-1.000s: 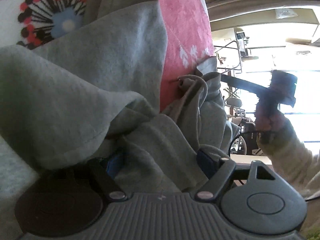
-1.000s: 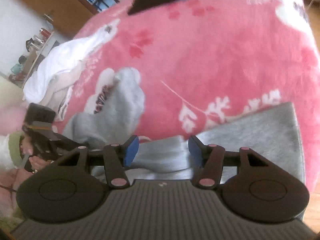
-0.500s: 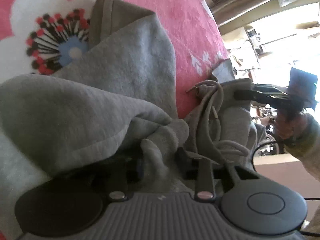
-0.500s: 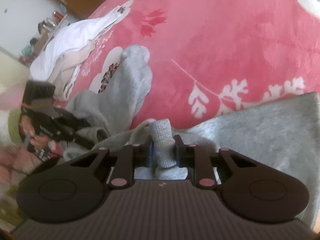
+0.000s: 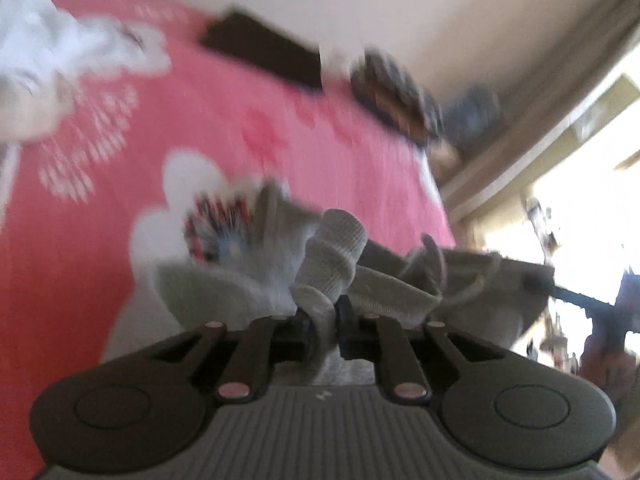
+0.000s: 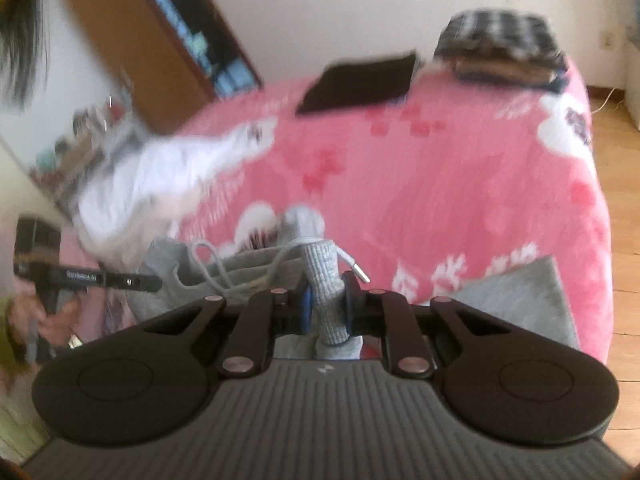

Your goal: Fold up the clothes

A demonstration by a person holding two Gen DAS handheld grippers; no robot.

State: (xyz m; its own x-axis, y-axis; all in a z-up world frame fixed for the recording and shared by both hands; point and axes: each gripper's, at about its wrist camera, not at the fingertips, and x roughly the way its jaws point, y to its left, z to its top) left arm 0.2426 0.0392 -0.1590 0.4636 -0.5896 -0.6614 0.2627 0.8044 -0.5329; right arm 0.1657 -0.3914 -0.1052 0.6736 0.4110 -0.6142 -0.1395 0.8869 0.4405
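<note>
A grey hooded sweatshirt hangs stretched between both grippers above the pink flowered bed. My left gripper is shut on a ribbed grey cuff of it. My right gripper is shut on another ribbed cuff, with the sweatshirt's drawcord and metal tip lying over it. The right gripper shows at the right of the left wrist view; the left one shows at the left of the right wrist view. Part of the grey cloth rests on the bed edge.
On the bed lie a crumpled white garment, a flat black item and a stack of folded plaid clothes. A wooden cabinet stands at the back left, wooden floor on the right.
Both grippers have lifted up and back with the sweatshirt, raising it off the bed. A second ago both stood open at the cloth; they closed on it half a second ago.
</note>
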